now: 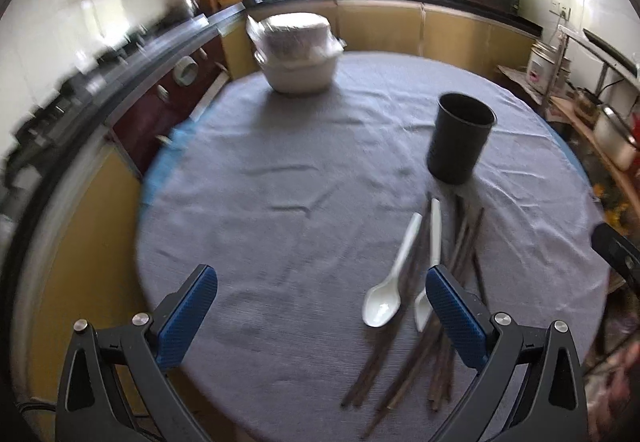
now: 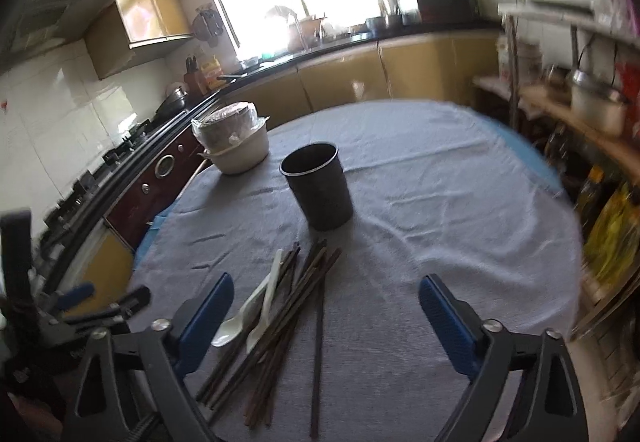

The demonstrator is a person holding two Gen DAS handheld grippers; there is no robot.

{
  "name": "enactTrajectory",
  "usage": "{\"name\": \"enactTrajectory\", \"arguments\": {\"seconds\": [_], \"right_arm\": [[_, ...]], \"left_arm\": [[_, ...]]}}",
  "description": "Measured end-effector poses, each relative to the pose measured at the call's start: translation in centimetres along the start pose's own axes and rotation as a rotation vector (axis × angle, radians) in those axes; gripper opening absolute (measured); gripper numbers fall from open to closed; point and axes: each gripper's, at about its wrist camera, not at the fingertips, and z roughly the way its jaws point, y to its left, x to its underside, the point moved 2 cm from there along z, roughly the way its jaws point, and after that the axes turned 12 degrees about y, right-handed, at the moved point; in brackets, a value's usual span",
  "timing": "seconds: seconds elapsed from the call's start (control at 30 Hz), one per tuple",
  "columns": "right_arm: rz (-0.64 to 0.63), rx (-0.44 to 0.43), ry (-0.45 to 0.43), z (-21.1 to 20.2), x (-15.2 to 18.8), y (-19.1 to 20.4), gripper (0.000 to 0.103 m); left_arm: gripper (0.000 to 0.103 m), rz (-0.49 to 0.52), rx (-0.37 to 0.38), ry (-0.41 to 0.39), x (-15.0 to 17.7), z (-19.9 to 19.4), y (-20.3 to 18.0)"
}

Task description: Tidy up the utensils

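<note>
Nothing appears sorted yet. The black holder cup (image 2: 318,185) stands upright on the grey-clothed bench (image 2: 440,201), and as far as its dark mouth shows, nothing is in it. Just in front of it lies a loose heap of dark chopsticks (image 2: 288,318) with two white spoons (image 1: 386,290) resting across them, all flat on the cloth. The left claw (image 1: 320,318) and the right claw (image 2: 326,326) both hover near the pile, spread wide and gripping nothing. By the look of it, every utensil remains to be gathered into the cup.
</note>
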Motion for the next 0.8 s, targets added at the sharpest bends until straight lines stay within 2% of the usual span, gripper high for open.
{"name": "enactTrajectory", "arguments": {"seconds": [0.07,0.13,0.17,0.3,0.37,0.4,0.47,0.5,0.6,0.67,0.77,0.8], "right_arm": [[0.041,-0.053,0.049,1.5,-1.1,-1.0,0.084],[0.081,-0.115,0.103,3.3,-1.9,-1.9,0.073],[0.112,-0.157,0.142,4.7,-2.5,-2.5,0.07],[0.192,-0.233,0.259,9.6,-3.5,-3.7,0.051],[0.237,-0.276,0.297,11.7,-3.8,-3.8,0.049],[0.254,-0.289,0.308,12.3,-4.0,-3.8,0.047],[0.304,-0.319,0.343,13.8,-4.1,-3.9,0.035],[0.33,-0.329,0.362,14.3,-4.1,-4.2,0.035],[0.408,-0.333,0.402,16.4,-4.0,-5.0,0.034],[0.428,-0.307,0.407,17.3,-4.1,-5.2,0.032],[0.46,-0.28,0.436,18.4,-3.9,-5.6,0.017],[0.469,-0.283,0.445,19.0,-3.7,-5.7,0.012]], "left_arm": [[0.103,-0.001,0.053,0.047,-0.7,1.4,0.2],[0.103,-0.006,0.082,0.078,-1.1,2.7,0.2],[0.103,-0.009,0.093,0.092,-1.2,3.2,0.2],[0.102,-0.002,0.163,0.129,-2.0,5.1,-0.4],[0.097,0.015,0.197,0.136,-2.4,5.7,-1.0],[0.091,0.03,0.205,0.143,-2.7,6.2,-1.3],[0.081,0.04,0.212,0.161,-2.9,6.8,-1.7],[0.078,0.038,0.228,0.178,-2.9,7.2,-1.8],[0.077,0.05,0.306,0.2,-3.3,7.9,-2.6],[0.077,0.073,0.31,0.195,-3.5,8.1,-3.3],[0.077,0.093,0.351,0.208,-4.2,8.9,-4.4],[0.073,0.095,0.357,0.218,-4.3,9.4,-4.6]]}}
